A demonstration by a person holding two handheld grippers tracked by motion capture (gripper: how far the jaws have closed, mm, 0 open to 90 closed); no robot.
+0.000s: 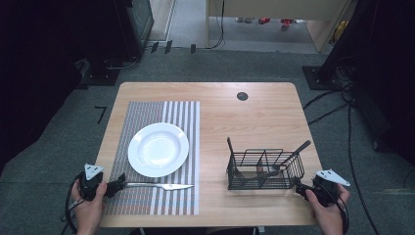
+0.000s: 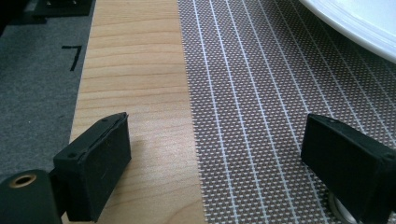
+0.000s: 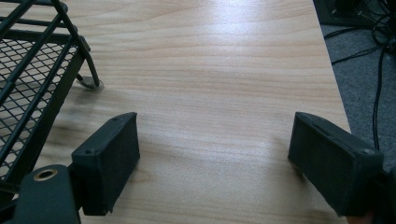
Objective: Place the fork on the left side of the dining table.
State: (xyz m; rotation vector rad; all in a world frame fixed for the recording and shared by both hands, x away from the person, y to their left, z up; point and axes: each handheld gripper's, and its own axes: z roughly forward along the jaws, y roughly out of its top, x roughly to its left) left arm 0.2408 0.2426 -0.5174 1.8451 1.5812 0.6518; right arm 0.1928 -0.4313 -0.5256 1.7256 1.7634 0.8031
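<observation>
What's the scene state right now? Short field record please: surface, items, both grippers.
surface: wooden table with a striped placemat on its left half
plate: white plate on the placemat, nothing on it
knife: table knife lying flat on the placemat in front of the plate, handle toward the left gripper
caddy: black wire caddy on the right half, dark utensils standing in it
left gripper: open, nothing between the jaws, beside the knife handle
right gripper: open, over bare wood next to the caddy

Both hands low, tongs spread.
Left tongs (image 1: 119, 184) and right tongs (image 1: 297, 187) gape empty, each gripped in a hand, pointing inward.
</observation>
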